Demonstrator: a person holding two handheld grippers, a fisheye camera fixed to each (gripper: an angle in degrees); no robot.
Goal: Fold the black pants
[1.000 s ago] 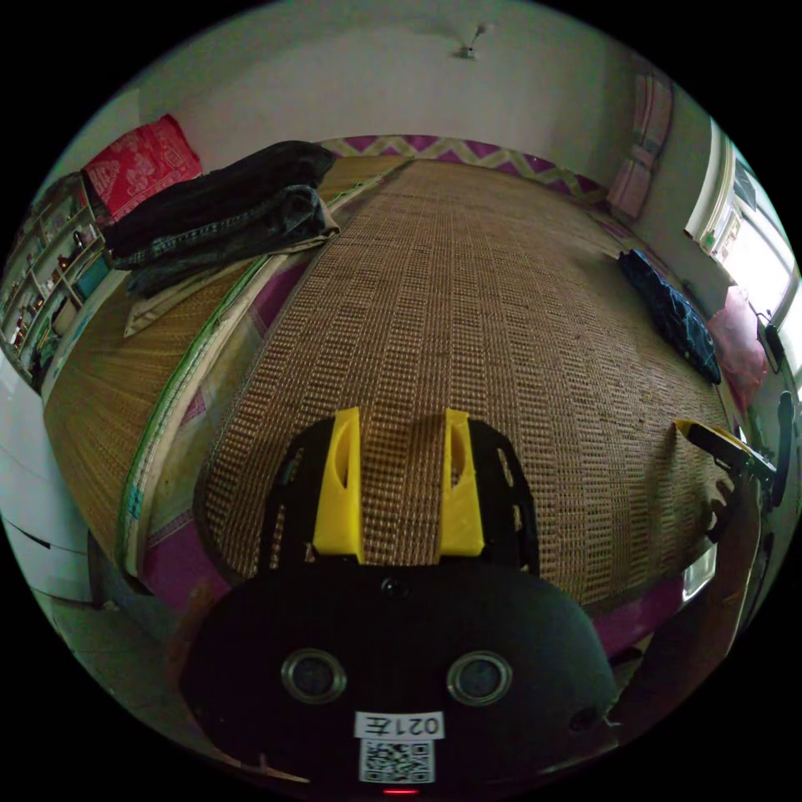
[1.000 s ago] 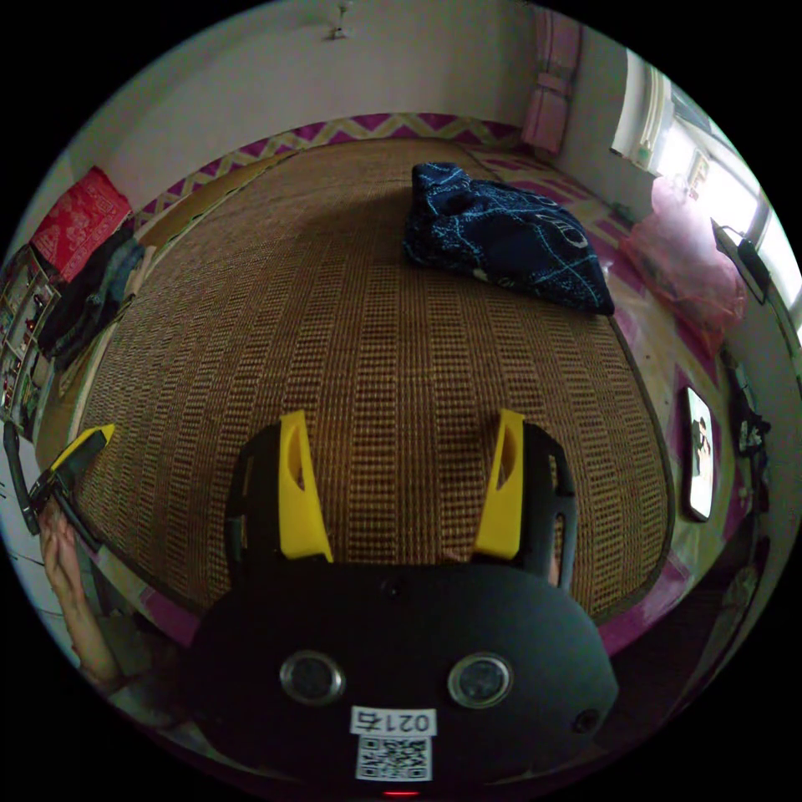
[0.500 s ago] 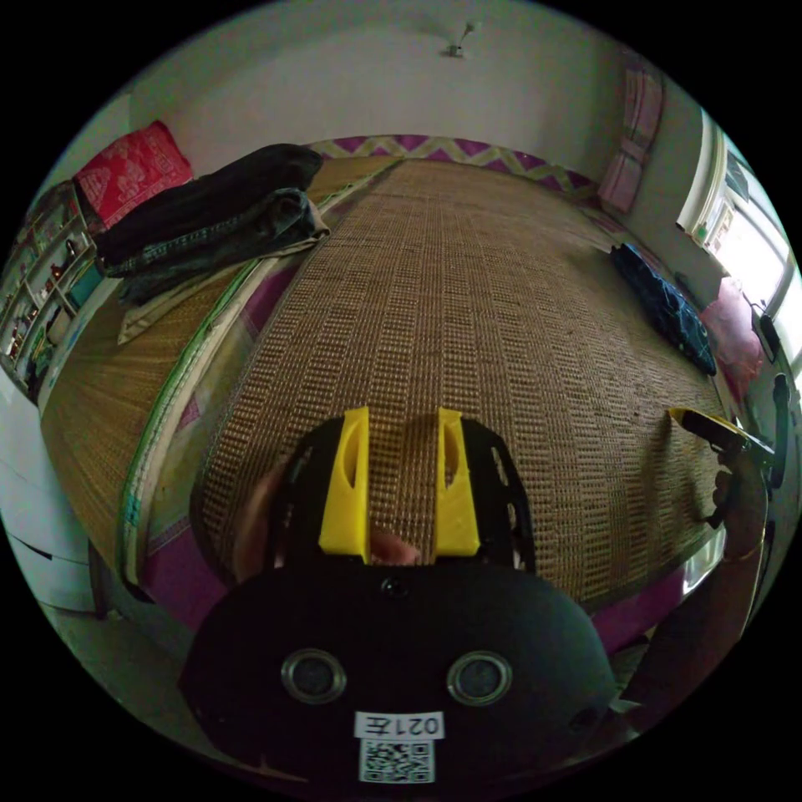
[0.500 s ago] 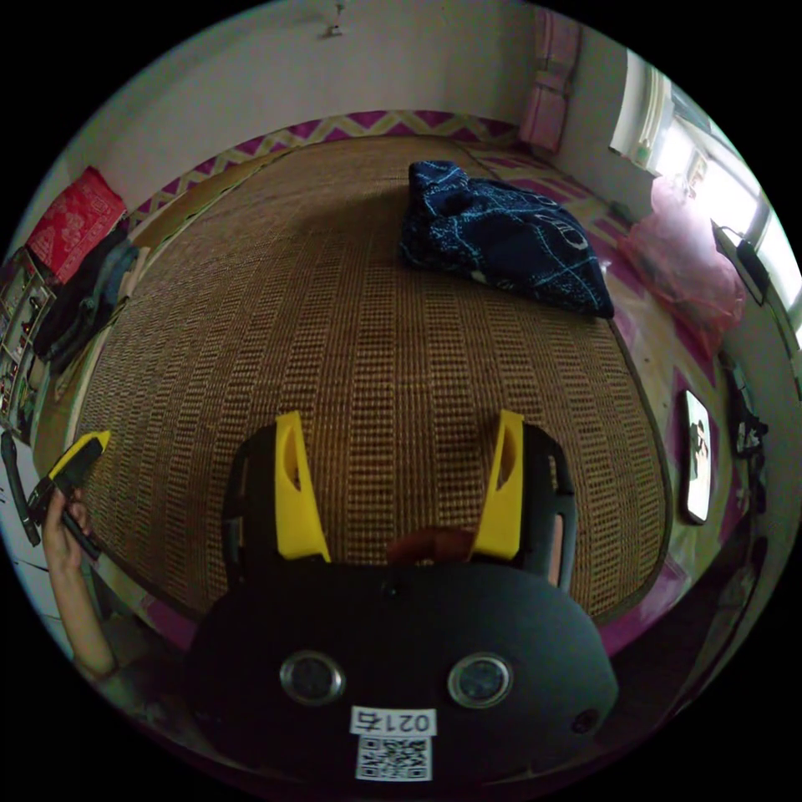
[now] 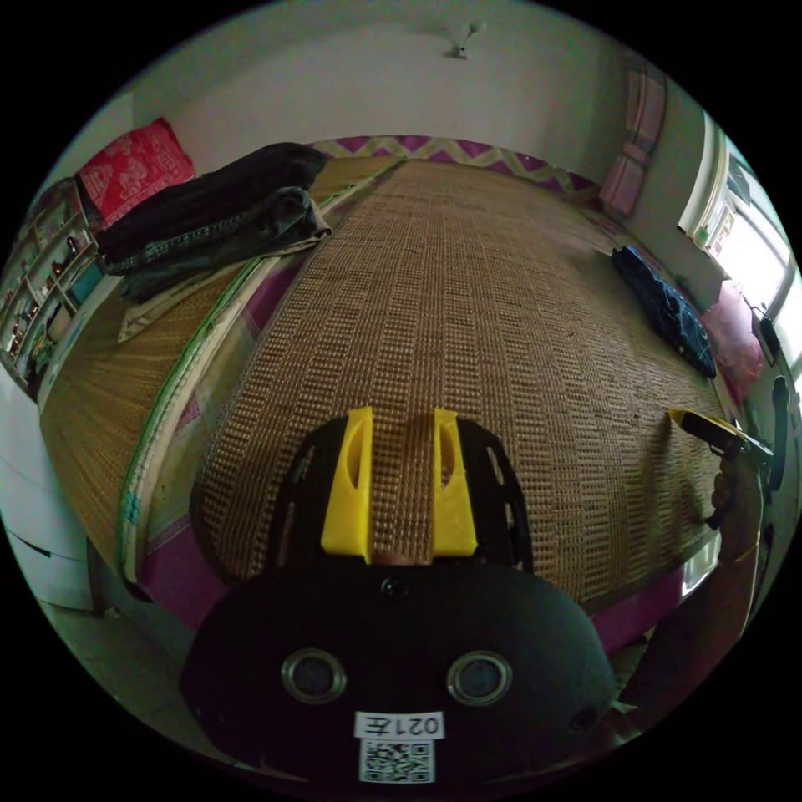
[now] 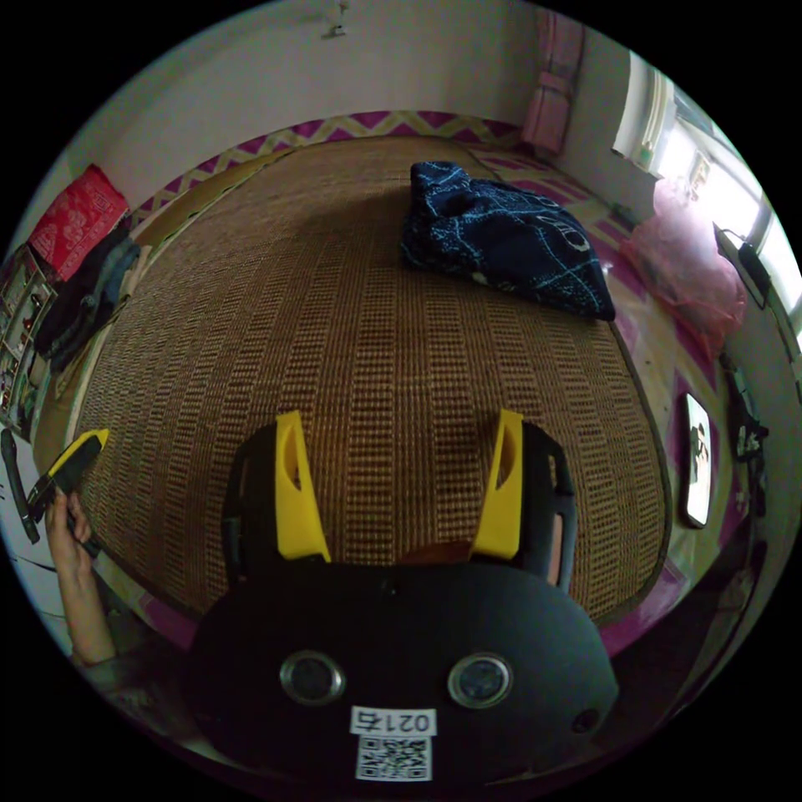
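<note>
Woven mat (image 6: pixel 393 309) — tan-brown, ribbed in a fine grid of darker lines; the bedding (image 5: pixel 468 149) at its far edge shows a purple and cream zigzag. Bundle (image 6: pixel 501 238) on the mat is dark navy with pale blue line markings, pants (image 5: pixel 213 188) black over blue-grey denim, cushion (image 5: pixel 134 163) red with a white pattern. Both grippers (image 5: pixel 401 455) (image 6: pixel 399 468) — yellow jaws on black bodies.

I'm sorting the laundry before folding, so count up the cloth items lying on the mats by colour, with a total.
Black or dark denim, stacked folded garments: 2
Dark blue patterned, bundle of cloth: 1
Red patterned, cushion or cloth at the far corner: 1
Pink, crumpled cloth or bag by the window: 1
Total: 5
The stack may hold more layers than can be told apart.
</note>
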